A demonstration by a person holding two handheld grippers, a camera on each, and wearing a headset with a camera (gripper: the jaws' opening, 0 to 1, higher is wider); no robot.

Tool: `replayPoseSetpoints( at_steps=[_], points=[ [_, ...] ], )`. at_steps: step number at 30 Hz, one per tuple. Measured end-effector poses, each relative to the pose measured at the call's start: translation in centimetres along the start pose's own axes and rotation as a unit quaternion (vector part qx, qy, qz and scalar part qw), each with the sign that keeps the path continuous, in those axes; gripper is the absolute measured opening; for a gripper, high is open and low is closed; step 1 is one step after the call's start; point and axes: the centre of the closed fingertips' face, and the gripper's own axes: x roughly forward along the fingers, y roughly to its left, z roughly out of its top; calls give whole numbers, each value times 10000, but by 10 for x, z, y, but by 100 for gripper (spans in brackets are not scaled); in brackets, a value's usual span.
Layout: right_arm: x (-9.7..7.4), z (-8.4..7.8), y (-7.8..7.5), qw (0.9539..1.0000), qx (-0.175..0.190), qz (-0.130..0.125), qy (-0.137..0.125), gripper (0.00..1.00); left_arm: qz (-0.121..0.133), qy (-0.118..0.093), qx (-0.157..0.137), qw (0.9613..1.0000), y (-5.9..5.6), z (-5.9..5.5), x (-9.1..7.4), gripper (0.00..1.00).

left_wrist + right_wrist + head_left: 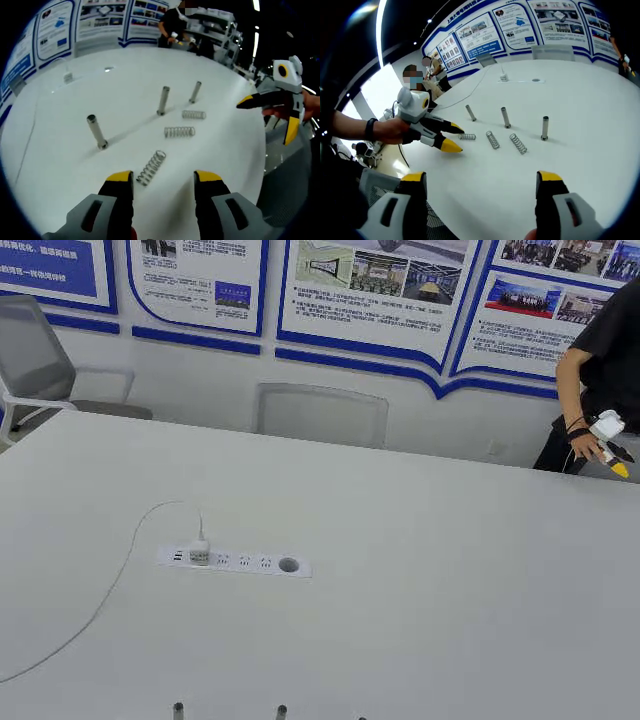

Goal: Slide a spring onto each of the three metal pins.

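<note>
My left gripper (pixel 164 180) has its jaws apart with nothing between them. My right gripper (pixel 480 180) is the same, spread wide and empty. I hold both at the near side of the white table (pixel 220 150).

I count three pins, all standing upright on the table. In the left gripper view the near pin (pixel 96 132) is at the left, the middle pin (pixel 163 100) is further out, and the far pin (pixel 195 92) is just beyond it to the right.

I also count three springs, all lying flat on the table and none on a pin. The first spring (pixel 151 167) lies just ahead of my left jaws. The second spring (pixel 179 131) lies in front of the middle pin, and the third spring (pixel 194 114) is near the foot of the far pin.

In the head view one power strip (pixel 235 561) is set into the table, with one plug (pixel 199 550) in it and one thin cable (pixel 110 590) trailing off to the left. Two chairs stand behind the table, a pale chair (pixel 320 412) and a grey chair (pixel 35 350). One person (pixel 600 350) stands at the far right corner.
</note>
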Motion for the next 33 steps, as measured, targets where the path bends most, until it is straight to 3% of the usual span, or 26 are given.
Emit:
replayPoseSetpoints(
  at_steps=[12,17,19,22,33],
  points=[
    [0,-2,2,10000,1,21,34,91,123,112,230,9996,4,-2,5,28],
    [1,-2,3,10000,1,36,32,91,248,213,519,9981,5,-3,6,20],
    [1,-2,3,10000,2,44,37,91,359,256,705,9965,7,-3,6,11],
    [2,-3,5,10000,-19,64,50,91,274,235,446,9984,2,-4,7,11],
    [-1,0,5,10000,-19,63,-2,91,225,122,250,9994,-5,-7,-5,10]
  ],
)
